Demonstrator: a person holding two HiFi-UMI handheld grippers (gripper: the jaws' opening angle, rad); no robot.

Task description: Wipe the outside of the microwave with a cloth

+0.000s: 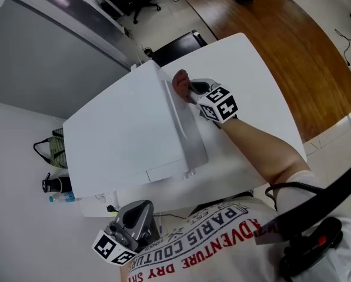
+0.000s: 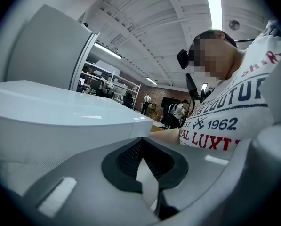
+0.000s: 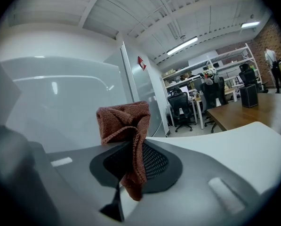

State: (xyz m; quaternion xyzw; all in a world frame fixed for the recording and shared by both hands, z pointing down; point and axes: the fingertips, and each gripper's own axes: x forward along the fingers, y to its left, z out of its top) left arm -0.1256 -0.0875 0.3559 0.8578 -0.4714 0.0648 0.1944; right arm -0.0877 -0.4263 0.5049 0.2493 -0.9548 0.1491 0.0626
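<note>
Right tool [image 1: 191, 89] grips the rust cloth [image 3: 124, 119] at the microwave's [image 1: 122, 134] right face. Left tool [image 2: 140, 149] is clenched, empty, near. Wiping appears under way; other faces unverified.

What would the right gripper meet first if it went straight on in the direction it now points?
Most likely the microwave. The right gripper points at its grey side face with the cloth pinched in front, so the cloth would press on that face first. It looks very close or touching, but I can't tell which.
</note>
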